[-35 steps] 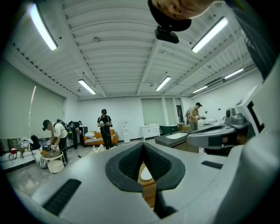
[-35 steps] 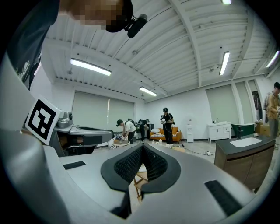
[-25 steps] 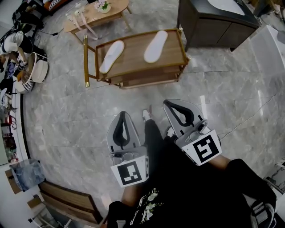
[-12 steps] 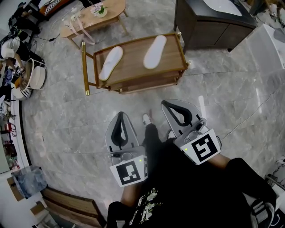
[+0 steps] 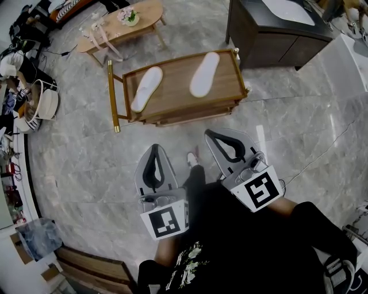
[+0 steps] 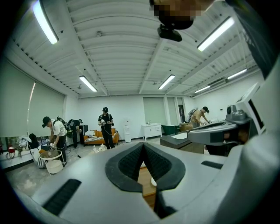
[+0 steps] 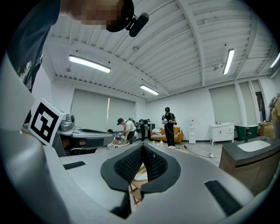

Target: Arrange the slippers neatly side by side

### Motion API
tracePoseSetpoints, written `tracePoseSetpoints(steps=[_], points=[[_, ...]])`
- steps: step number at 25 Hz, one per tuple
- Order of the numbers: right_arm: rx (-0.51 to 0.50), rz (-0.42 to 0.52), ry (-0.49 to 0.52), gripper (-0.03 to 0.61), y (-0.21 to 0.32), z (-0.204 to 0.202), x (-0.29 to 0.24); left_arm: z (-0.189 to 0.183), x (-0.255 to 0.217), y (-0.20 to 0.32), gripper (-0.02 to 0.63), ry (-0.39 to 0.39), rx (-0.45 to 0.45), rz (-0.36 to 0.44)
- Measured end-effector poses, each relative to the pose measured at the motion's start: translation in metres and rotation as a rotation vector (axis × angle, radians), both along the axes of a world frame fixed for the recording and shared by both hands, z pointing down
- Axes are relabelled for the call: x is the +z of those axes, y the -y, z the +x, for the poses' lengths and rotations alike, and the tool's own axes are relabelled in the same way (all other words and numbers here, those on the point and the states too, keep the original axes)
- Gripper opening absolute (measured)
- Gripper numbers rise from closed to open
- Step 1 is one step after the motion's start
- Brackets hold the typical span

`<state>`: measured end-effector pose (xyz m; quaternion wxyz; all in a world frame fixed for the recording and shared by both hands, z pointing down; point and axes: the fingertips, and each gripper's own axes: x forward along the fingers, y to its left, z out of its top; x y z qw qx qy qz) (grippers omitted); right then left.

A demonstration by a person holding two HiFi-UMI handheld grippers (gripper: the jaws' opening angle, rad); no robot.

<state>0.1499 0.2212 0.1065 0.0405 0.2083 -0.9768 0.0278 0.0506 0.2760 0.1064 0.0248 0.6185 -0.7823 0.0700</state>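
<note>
At 9 o'clock in the head view a white round basket (image 5: 48, 104) stands on the grey floor. Something fills it, though it is too small to name. At 11 o'clock a pale coffee table (image 5: 144, 14) carries a small flower pot (image 5: 127, 14).

At 12 o'clock stands the wooden cart (image 5: 172, 92), with both slippers on its top shelf. They are plain, white, long and flat. The left slipper (image 5: 146, 88) and the right slipper (image 5: 204, 74) each lean toward 1 o'clock. They are roughly parallel but well apart, with bare wood between them. A dark cabinet (image 5: 261, 37) sits at 1 o'clock.

The left gripper (image 5: 155, 148) and the right gripper (image 5: 210, 133) hang at 6 o'clock from the cart, clear of it. Each has its jaws pressed together with nothing between them.

Only the head view shows the slippers whole. The left gripper view catches just a strip of cart wood and a white sliver past its closed pads. The two gripper views alone show the ceiling strip lights, an orange sofa (image 6: 101, 138) against the far wall, and people standing (image 6: 106, 127).
</note>
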Motion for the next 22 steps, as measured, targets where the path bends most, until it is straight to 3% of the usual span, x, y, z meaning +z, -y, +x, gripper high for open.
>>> tracePoseSetpoints(steps=[22], points=[[0.061, -0.004, -0.028, -0.002, 0.038, -0.063, 0.007, -0.066, 0.008, 0.047, 0.002, -0.021, 0.076, -0.003]])
